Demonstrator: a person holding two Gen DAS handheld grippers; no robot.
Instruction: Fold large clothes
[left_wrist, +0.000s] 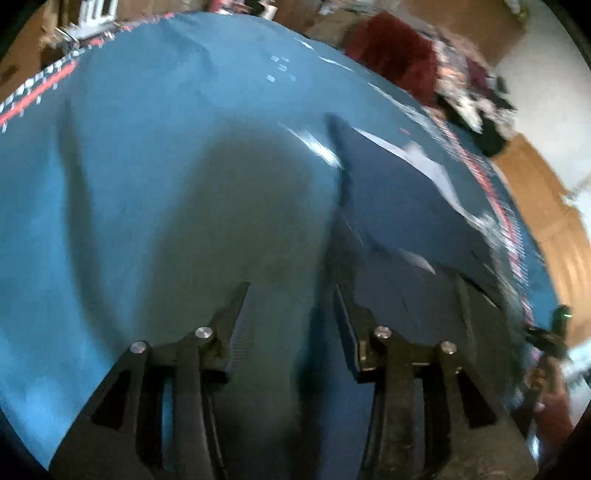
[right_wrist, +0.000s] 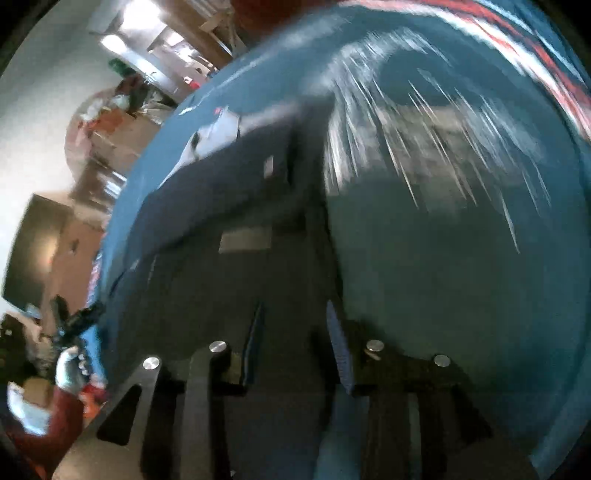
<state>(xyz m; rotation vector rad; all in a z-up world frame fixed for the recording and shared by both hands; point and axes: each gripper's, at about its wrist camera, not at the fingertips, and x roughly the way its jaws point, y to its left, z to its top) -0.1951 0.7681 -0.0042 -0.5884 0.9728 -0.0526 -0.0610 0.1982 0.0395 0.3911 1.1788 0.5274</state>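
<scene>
A dark navy garment (left_wrist: 413, 221) lies flat on a blue cover (left_wrist: 147, 166) that has a red and white border. My left gripper (left_wrist: 291, 291) is open low over the cover, its right finger against the garment's left edge and nothing between the fingers. In the right wrist view the same garment (right_wrist: 221, 214) fills the left and middle, and the blue cover (right_wrist: 443, 277) fills the right. My right gripper (right_wrist: 295, 310) is open just above the garment's right edge. That view is smeared by motion. Each gripper shows small in the other's view, the right gripper (left_wrist: 546, 336) and the left gripper (right_wrist: 74, 321).
A heap of red and patterned clothes (left_wrist: 406, 59) sits past the cover's far right edge. Cardboard boxes (left_wrist: 543, 214) stand on the floor beside it. A gloved hand (right_wrist: 68, 369) and a red sleeve show at the lower left of the right wrist view, near a dark box (right_wrist: 37, 247).
</scene>
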